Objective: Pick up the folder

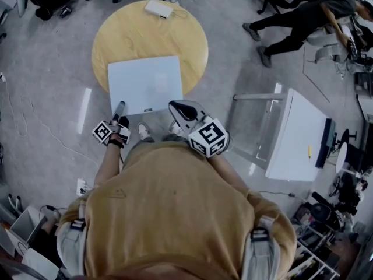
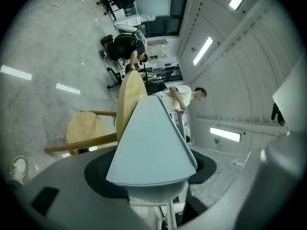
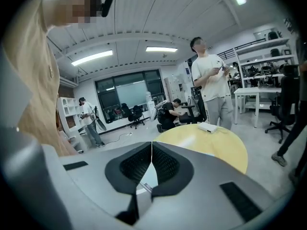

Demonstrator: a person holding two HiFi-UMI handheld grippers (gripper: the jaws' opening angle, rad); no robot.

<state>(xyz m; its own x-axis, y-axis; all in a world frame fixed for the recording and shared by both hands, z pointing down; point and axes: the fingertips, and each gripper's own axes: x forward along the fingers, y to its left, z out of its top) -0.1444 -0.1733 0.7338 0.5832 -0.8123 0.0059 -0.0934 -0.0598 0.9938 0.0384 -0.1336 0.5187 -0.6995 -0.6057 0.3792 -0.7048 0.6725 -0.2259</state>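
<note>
A pale blue-white folder (image 1: 145, 83) lies flat on the round wooden table (image 1: 140, 34), its near edge over the table's rim. My left gripper (image 1: 119, 109) is at the folder's near left corner. In the left gripper view that gripper (image 2: 201, 176) is rolled on its side and open, with the folder (image 2: 153, 143) reaching in between the jaws; a gap shows between the folder and one jaw. My right gripper (image 1: 178, 107) hovers at the near right corner. Its pads (image 3: 152, 145) meet, shut on nothing, and a sliver of the folder (image 3: 147, 178) shows below them.
A small white box (image 1: 158, 8) with a cable sits at the table's far edge. A white desk (image 1: 297, 136) stands to the right. A person (image 1: 297, 19) leans over at the upper right, and another person (image 3: 211, 80) stands behind the table (image 3: 211, 145).
</note>
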